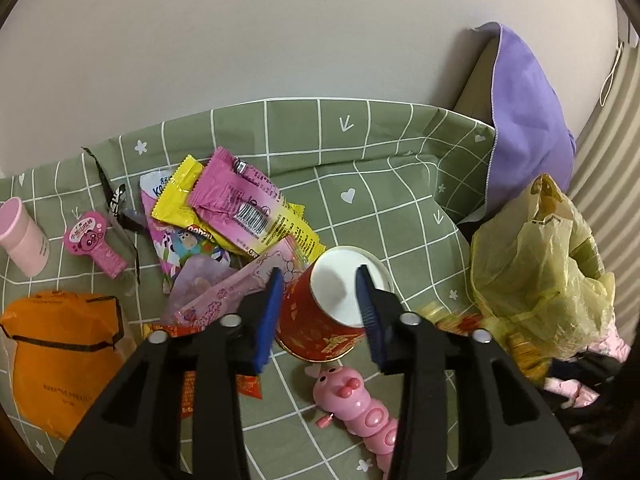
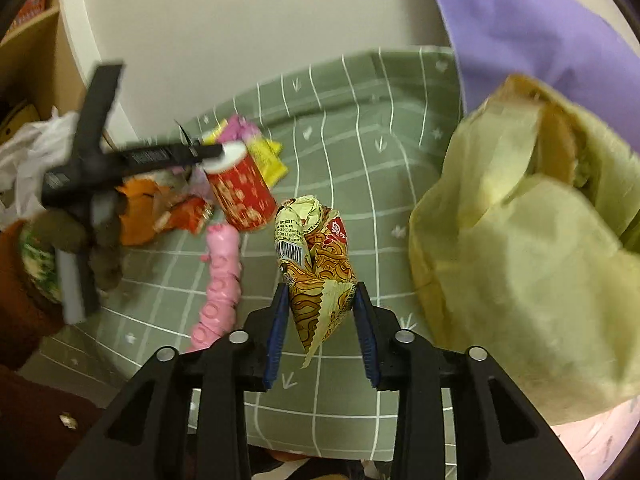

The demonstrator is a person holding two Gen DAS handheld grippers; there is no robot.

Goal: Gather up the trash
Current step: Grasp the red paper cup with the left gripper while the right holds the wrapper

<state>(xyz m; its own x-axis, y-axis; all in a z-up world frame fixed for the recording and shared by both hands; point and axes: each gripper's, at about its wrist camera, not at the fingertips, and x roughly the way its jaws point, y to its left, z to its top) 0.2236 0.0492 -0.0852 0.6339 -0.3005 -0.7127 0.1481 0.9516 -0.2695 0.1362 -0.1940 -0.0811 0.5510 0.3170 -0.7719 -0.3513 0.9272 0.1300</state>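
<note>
The right tool [image 2: 320, 304] is pinching a crumpled noodle wrapper [image 2: 314, 248] at frame centre, beside the yellow bag [image 2: 520, 264] at right; it should carry over the bag's mouth before letting go. The left tool [image 1: 320, 292] is spread around the red paper cup [image 1: 320, 320], centre frame, not yet pressing.
</note>
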